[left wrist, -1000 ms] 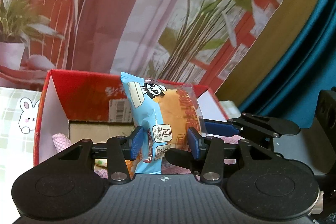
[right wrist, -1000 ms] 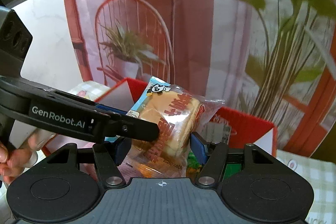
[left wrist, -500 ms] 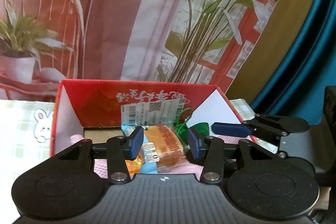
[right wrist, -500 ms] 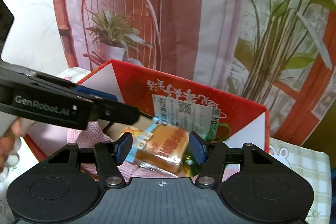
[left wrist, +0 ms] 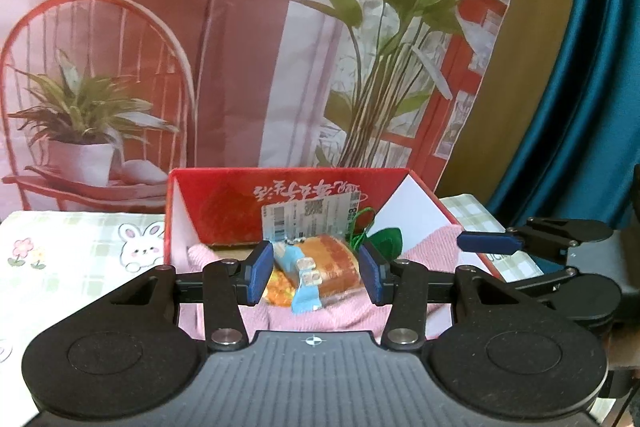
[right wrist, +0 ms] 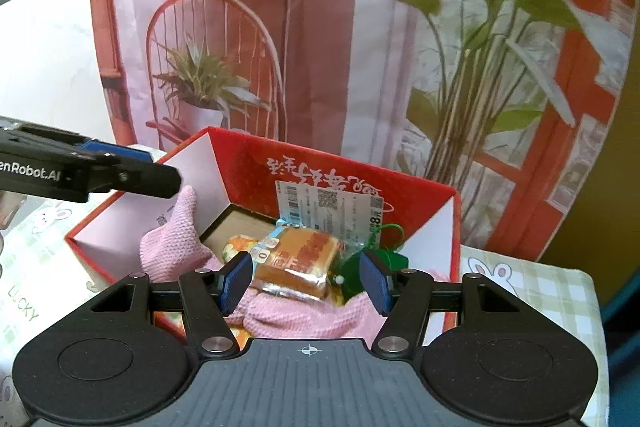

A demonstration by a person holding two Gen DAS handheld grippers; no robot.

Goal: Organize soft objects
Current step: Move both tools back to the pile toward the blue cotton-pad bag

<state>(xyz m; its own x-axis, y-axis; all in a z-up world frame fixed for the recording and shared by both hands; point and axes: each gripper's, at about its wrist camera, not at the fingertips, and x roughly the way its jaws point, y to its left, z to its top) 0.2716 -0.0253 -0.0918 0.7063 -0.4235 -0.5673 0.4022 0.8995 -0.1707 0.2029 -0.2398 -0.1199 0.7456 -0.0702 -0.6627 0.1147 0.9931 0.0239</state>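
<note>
Bread pack (left wrist: 316, 267) lay in red box (left wrist: 224, 203); we kept left gripper (left wrist: 316, 273) and right gripper (right wrist: 306, 281) fingers wide, empty, clear of box walls.

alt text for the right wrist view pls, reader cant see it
A wrapped bread packet lies on pink knitted cloth inside an open red box, seen between the open right gripper fingers. The left gripper reaches in from the left; a printed backdrop stands behind.

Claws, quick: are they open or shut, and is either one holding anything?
Left claw: open, holding nothing; the bread packet lies in the red box.
Right claw: open, holding nothing.
</note>
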